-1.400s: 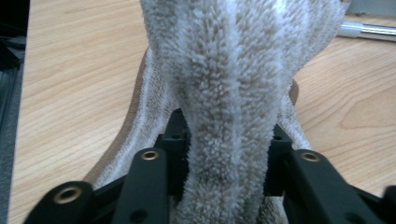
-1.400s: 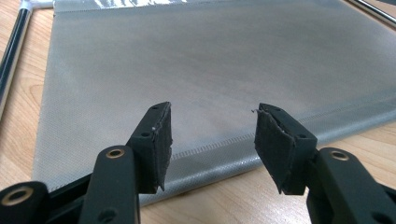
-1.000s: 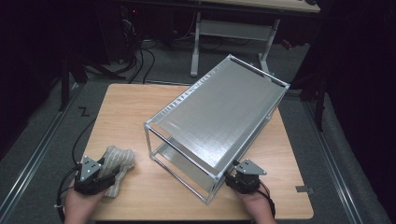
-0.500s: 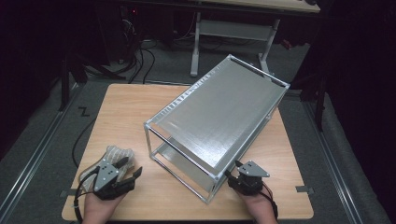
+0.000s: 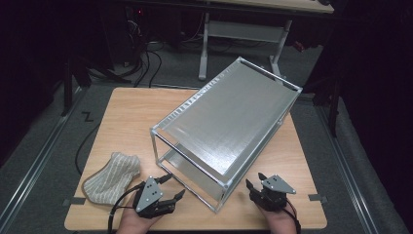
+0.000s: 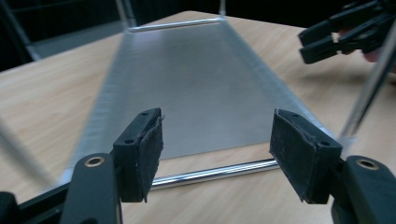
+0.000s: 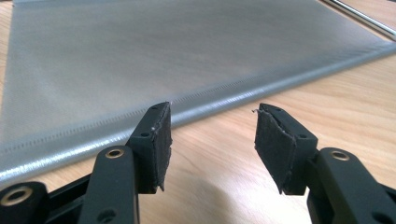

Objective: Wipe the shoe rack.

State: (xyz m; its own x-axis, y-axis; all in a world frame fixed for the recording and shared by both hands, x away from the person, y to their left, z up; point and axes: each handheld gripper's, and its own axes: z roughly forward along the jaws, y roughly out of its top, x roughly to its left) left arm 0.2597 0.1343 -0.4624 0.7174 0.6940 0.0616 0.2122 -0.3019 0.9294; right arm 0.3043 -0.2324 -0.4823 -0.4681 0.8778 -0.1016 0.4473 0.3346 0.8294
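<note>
A metal two-shelf rack (image 5: 229, 122) stands slantwise on the wooden table (image 5: 126, 117). My left gripper (image 5: 173, 190) is at the rack's near open end, open and empty; its jaws have just been opening. In the left gripper view it (image 6: 217, 149) looks along the lower shelf (image 6: 196, 84), with the right gripper (image 6: 345, 30) at the upper right. A striped beige cloth (image 5: 112, 176) lies loose on the table to its left. My right gripper (image 5: 254, 181) is open by the rack's near right corner. In its own view the right gripper (image 7: 212, 140) faces the lower shelf's edge (image 7: 140, 60), nothing between the pads.
The rack's thin corner post (image 6: 369, 88) rises close to the left gripper's right jaw. Bare wood lies along the table's left half and far right strip. Cables (image 5: 141, 58) trail on the floor behind, near another table's white legs (image 5: 204, 44).
The left gripper has moved right from the cloth to the rack's near end; the cloth stays on the table. The right gripper has shifted slightly.
</note>
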